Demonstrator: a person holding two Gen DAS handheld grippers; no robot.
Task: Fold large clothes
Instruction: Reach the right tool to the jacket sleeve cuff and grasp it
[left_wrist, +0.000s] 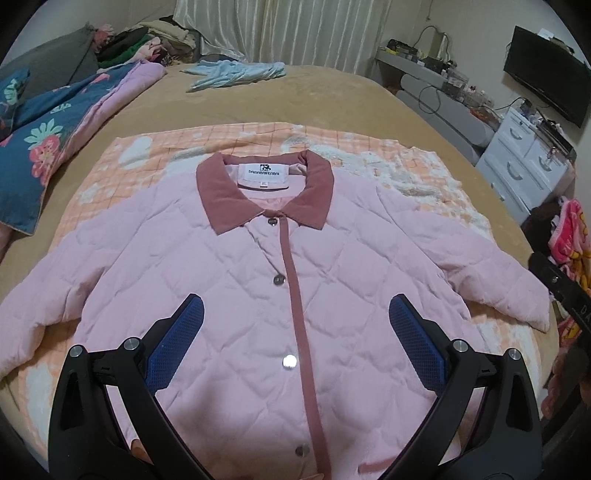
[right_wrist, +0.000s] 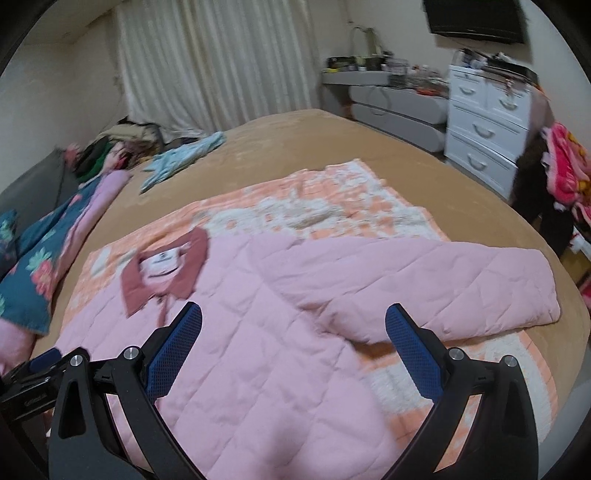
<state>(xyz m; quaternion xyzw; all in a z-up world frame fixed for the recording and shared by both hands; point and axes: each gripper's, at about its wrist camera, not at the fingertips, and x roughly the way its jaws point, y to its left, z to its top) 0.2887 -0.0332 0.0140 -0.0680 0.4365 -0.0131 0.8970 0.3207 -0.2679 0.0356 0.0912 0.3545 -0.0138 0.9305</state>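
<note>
Pink quilted jacket (left_wrist: 236, 288) flat and front-up on orange checked blanket (left_wrist: 424, 173), on tan bed (left_wrist: 332, 96).

Buttoned shut, collar (left_wrist: 258, 199) toward far side, both sleeves out sideways. Left gripper (left_wrist: 295, 347): above lower front placket, jaws spread wide, holding nothing. Right gripper (right_wrist: 293, 354): above jacket body near sleeve (right_wrist: 424, 284), jaws spread wide, holding nothing. Folded floral quilt (left_wrist: 40, 147) at bed's left edge.

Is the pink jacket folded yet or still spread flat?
Spread flat: the jacket lies face up, buttoned, both sleeves out to the sides, on the orange blanket.
</note>
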